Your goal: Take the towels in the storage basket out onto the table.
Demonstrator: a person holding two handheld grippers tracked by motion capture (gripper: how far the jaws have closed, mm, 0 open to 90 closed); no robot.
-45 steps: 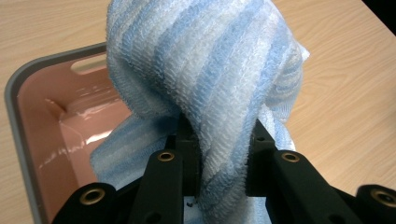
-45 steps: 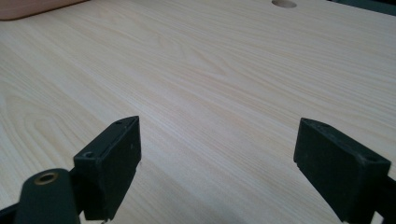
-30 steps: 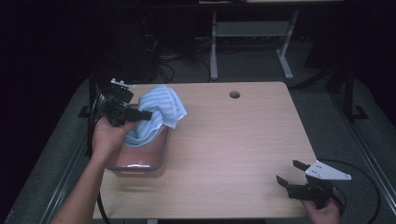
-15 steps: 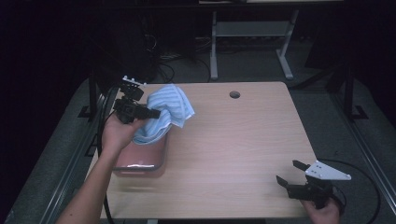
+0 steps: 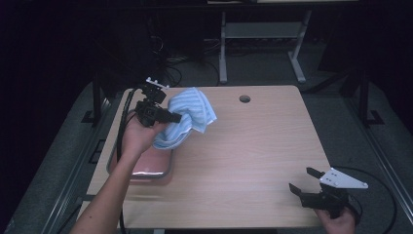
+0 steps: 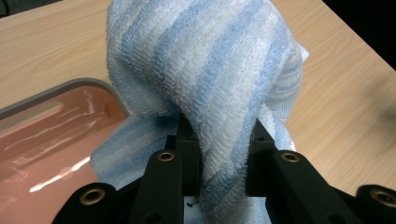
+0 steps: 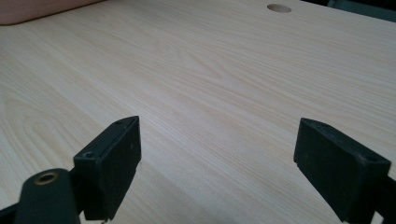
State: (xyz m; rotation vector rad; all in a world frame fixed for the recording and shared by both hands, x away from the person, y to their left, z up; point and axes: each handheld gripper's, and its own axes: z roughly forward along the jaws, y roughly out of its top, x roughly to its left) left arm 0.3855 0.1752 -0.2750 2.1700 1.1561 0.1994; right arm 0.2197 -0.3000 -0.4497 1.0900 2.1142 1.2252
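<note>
Blue-and-white striped terry towel (image 5: 187, 117) hangs bunched from the left gripper (image 5: 168, 117), whose jaws pinch a fold of it above the far end of the pink, grey-rimmed tray (image 5: 146, 168). That forearm reaches up from the table's near-left edge, wrist raised. Near the right corner, the right gripper (image 5: 307, 180) rests low, jaws spread.

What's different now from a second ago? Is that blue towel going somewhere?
The left gripper, shut on the towel, has carried it toward the table's far side, further off the pink tray; one end of the towel still hangs over the tray's far end. Nothing was grabbed or released. The right gripper stayed at the near right corner of the table, jaws open and empty. The tray has not moved.
</note>
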